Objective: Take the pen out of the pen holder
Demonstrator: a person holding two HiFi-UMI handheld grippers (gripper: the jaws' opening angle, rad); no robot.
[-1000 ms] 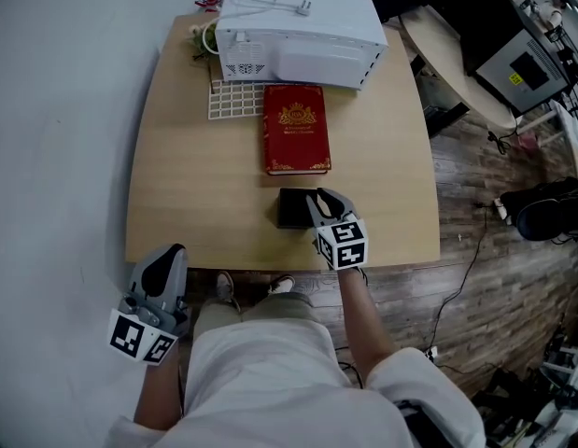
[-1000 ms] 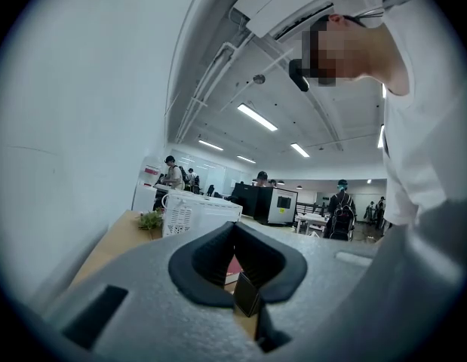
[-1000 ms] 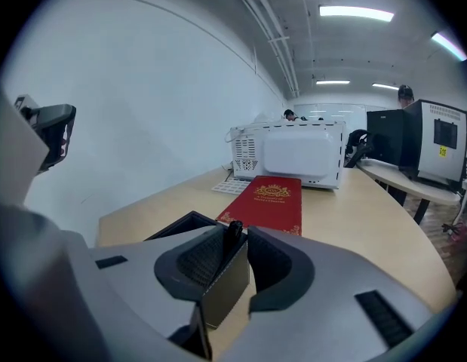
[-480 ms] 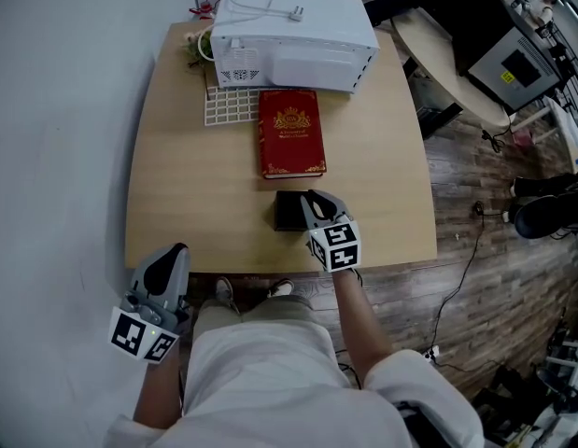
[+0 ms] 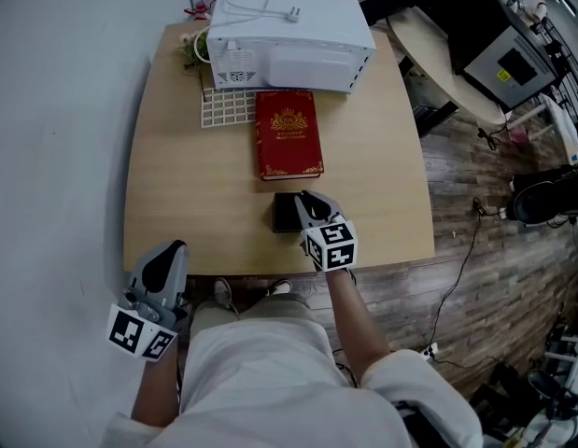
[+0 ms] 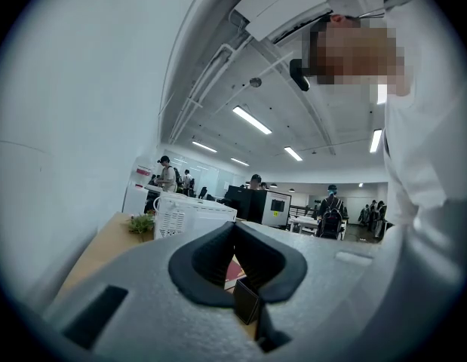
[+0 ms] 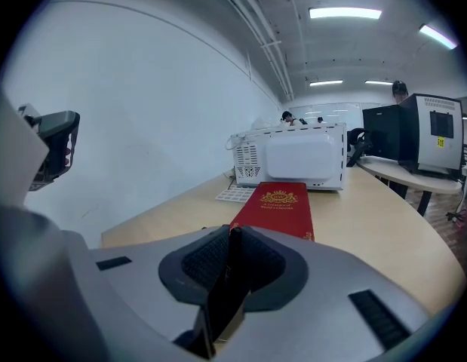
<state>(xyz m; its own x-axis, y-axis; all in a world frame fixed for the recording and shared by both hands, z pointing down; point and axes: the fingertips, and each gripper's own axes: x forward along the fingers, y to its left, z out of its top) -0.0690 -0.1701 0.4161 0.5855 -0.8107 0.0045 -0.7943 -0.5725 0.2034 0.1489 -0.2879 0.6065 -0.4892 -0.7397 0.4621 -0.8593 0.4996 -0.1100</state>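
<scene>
Pen holder (image 5: pixel 285 215), a black box-like one, was seen on the wooden table (image 5: pixel 195 189) near its front edge, just in front of the red book (image 5: pixel 288 133). Whether a pen lay in it could not be told. The right gripper (image 5: pixel 309 205) was held at the holder's right side, and in the right gripper view its jaws were found clenched on a dark flat wall of the pen holder (image 7: pixel 218 300), which filled the narrow gap between the pads. Beyond them the red book (image 7: pixel 282 202) and the white microwave oven (image 7: pixel 301 157) were shown.

The left gripper (image 5: pixel 165 264) was kept off the table, beyond its front left corner, well apart from the holder. In the left gripper view its tips (image 6: pixel 233 228) were seen closed together with nothing gripped; the pen holder (image 6: pixel 247 311) was glimpsed far off through the hollow behind them.

The microwave oven (image 5: pixel 289 24) was placed at the table's far edge, a cord and plug laid on its top. A white grid tray (image 5: pixel 228 108) was set left of the book, and a small plant (image 5: pixel 190 49) beside the oven's left end.
</scene>
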